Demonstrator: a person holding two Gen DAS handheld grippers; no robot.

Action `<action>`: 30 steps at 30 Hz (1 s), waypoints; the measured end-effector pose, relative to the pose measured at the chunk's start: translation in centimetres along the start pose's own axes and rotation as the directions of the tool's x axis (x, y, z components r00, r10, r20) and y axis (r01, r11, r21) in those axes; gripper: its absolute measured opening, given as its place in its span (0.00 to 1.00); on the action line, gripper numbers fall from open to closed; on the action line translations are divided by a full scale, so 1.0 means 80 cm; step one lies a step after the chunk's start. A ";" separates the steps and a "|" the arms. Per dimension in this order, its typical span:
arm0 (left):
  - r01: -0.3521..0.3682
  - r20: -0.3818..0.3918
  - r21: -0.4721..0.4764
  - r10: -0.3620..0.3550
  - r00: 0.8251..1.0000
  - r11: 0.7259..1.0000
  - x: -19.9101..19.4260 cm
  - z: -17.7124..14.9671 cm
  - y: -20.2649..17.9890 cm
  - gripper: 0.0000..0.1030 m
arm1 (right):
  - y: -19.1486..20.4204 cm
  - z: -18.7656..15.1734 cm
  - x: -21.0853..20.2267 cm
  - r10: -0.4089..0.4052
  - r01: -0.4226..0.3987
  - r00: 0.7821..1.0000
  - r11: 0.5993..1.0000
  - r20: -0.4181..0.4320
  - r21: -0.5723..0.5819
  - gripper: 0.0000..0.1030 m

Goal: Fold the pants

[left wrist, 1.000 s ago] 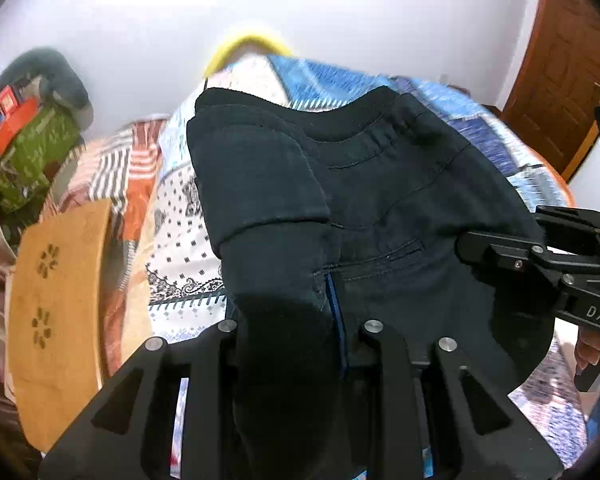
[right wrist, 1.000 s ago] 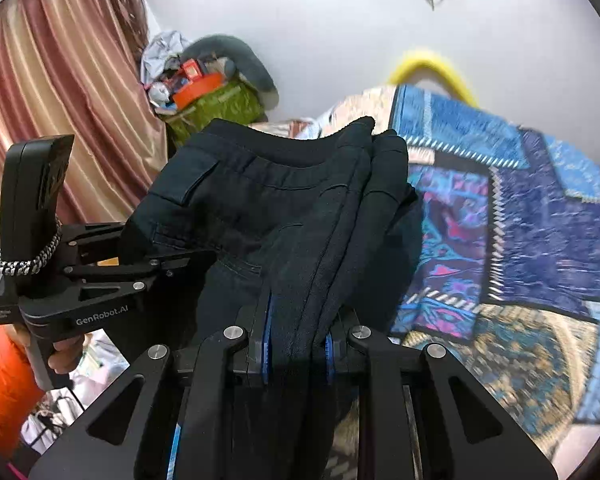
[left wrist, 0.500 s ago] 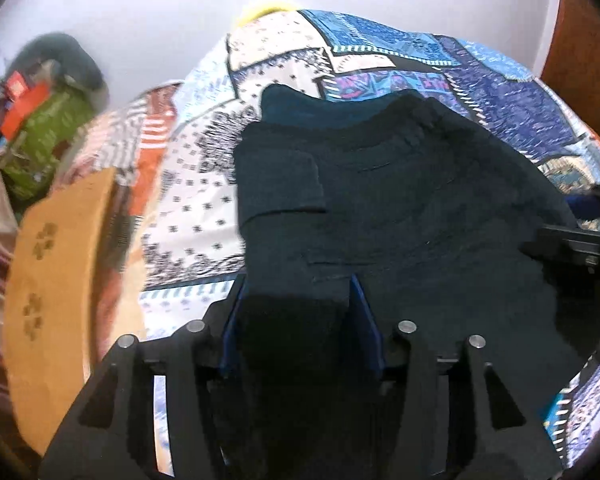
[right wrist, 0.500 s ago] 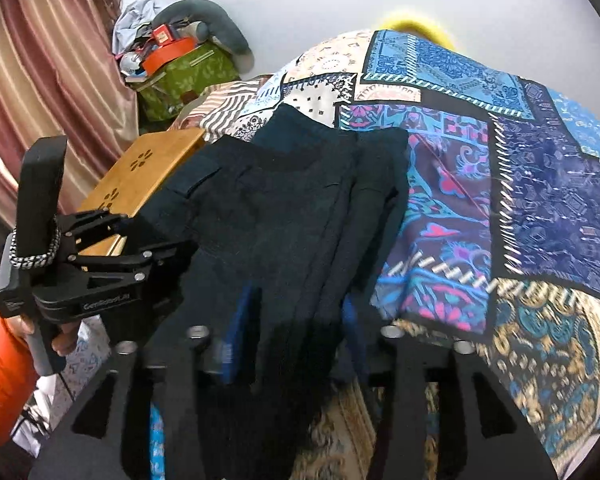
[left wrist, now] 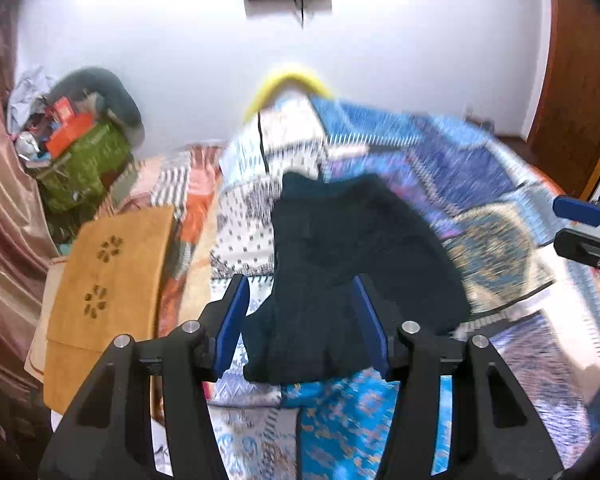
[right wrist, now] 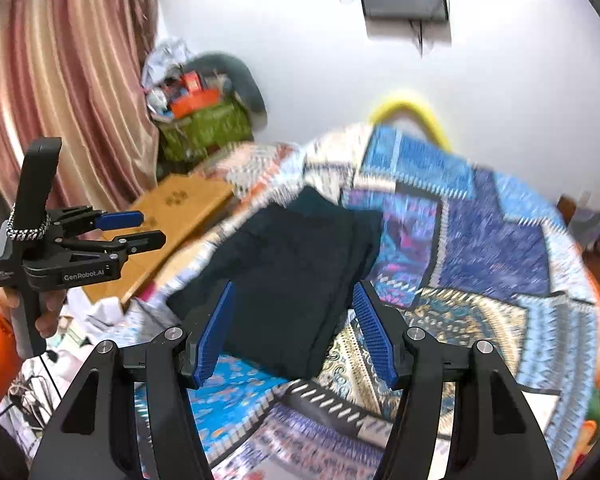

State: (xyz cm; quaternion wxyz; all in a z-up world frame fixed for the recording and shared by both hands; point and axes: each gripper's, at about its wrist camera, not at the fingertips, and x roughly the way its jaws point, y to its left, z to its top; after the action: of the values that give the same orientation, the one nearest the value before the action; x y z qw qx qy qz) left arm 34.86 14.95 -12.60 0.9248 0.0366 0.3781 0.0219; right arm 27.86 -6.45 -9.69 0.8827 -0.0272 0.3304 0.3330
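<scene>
Dark navy pants (left wrist: pixel 356 264) lie folded into a compact stack on the bed (left wrist: pixel 500 248), on its patchwork quilt, toward the left side near the edge where a wooden board (left wrist: pixel 112 292) leans beside it. Waistband end points to the far end of the bed; nearer end of the stack sits closer to the front edge.

Left tongs (left wrist: pixel 304 328) – jaws apart at a middling gap, blue pads bare, nothing between them; the cloth shows past the gap, not in it. Right tongs (right wrist: pixel 292 332) – same: middling gap, no cloth pinched, pants (right wrist: pixel 296 276) below and ahead. Both pairs have just been opening w/ the fabric let go. From the right wrist view the left tongs (right wrist: pixel 140 228) also show off to the left side, held in a hand (right wrist: pixel 46 312), clear of the stack.

Progress, as I judge it: fold looks basically done – legs doubled over, layers stacked approx. square, 1 neat bundle. Right edge shows 2 or 3 layer lines, a bit stepped, not perfectly flush. Left to do, prob.: maybe a quick press or tidy of that edge, else nothing. Frames are motion-blurred, so fine creases can't be checked.
</scene>
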 end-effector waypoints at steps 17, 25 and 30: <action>-0.042 0.458 0.000 0.037 0.888 0.999 -0.335 -0.075 -0.069 0.61 | 0.139 -0.022 -0.255 0.047 -0.017 0.916 0.997 0.398 -0.080 0.56; -0.021 0.558 -0.063 0.053 0.828 0.998 -0.401 -0.129 -0.082 0.83 | 0.183 -0.066 -0.284 0.004 0.044 0.879 0.995 0.476 -0.089 0.56; -0.018 0.575 -0.104 0.075 0.814 0.994 -0.415 -0.146 -0.080 0.97 | 0.187 -0.076 -0.290 -0.038 0.075 0.862 0.996 0.505 -0.053 0.76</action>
State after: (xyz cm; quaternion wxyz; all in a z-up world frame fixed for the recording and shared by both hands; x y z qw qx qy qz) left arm 3.08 6.92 1.74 0.9957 0.0073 0.0769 0.0503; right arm 2.37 -9.65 2.09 0.9462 0.0194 0.0759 0.3139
